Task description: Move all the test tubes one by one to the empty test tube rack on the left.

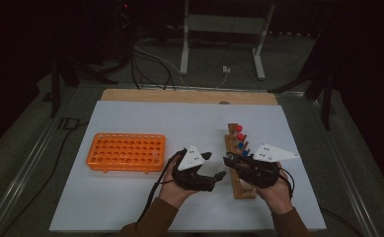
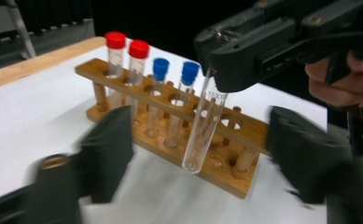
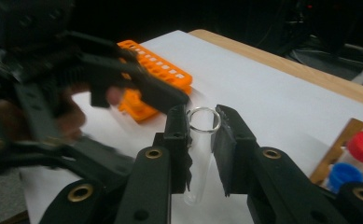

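An uncapped clear test tube (image 3: 198,156) hangs upright near its rim, pinched between the jaws of the right gripper (image 3: 202,128), just in front of the wooden rack (image 2: 170,126) holding red- and blue-capped tubes (image 2: 137,70). The left gripper (image 2: 200,154) faces it, jaws half-spread on either side of the tube without touching. An orange rack (image 1: 125,152) lies leftward on the desk (image 1: 130,197).

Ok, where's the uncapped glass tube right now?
The glass tube is clamped in the right gripper, hanging beside the wooden rack, between the left gripper's jaws.
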Demonstrator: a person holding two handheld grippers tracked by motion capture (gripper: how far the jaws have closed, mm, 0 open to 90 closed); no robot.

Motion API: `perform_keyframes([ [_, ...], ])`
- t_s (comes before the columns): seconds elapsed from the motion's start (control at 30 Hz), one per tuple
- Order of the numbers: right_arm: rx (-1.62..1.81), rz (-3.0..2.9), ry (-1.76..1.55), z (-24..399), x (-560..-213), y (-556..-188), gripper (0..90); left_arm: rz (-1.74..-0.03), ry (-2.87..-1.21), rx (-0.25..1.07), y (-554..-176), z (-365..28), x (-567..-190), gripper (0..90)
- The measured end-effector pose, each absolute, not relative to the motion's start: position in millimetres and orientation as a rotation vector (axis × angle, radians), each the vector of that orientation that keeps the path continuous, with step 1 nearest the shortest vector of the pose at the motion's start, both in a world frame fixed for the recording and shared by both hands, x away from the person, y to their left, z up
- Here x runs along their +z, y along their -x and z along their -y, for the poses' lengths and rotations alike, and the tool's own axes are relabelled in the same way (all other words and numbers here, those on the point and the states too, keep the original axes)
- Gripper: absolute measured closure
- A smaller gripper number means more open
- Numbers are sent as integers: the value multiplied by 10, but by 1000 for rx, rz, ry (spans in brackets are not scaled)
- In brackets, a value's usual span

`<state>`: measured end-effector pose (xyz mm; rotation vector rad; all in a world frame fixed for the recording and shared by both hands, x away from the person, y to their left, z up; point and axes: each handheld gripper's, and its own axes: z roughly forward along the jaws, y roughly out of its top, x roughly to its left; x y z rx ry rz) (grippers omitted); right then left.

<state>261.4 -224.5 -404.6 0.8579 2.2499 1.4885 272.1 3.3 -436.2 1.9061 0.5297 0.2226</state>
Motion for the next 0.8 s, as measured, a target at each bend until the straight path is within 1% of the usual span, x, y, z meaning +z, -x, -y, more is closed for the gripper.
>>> perform_keyframes([
  [0.03,1493,-2255,-855,2238,-4048,-2614,763,-525,-1914,221,-2724,-15,-4373,483],
  [0.07,1492,-2263,-848,2227,-4053,-2612,762,-519,-1918,217,-2726,-4,-4381,563],
  [0.1,1492,-2263,-848,2227,-4053,-2612,762,-518,-1921,214,-2727,8,-4390,563],
  [0.13,1501,-2270,-845,2215,-4063,-2613,762,-521,-1922,220,-2729,18,-4398,599],
  [0.33,1502,-2287,-843,2193,-4082,-2617,762,-523,-1911,211,-2755,31,-4409,652],
  [0.47,1506,-2293,-845,2184,-4094,-2620,763,-507,-1924,217,-2752,47,-4428,730],
  [0.67,1510,-2295,-858,2191,-4107,-2630,755,-496,-1927,219,-2746,60,-4436,759],
  [0.73,1527,-2282,-860,2204,-4105,-2631,711,-506,-1931,228,-2753,52,-4438,763],
  [0.77,1545,-2272,-858,2223,-4094,-2630,643,-510,-1928,231,-2757,47,-4440,763],
  [0.8,1548,-2263,-861,2235,-4086,-2629,605,-520,-1922,234,-2762,37,-4445,763],
])
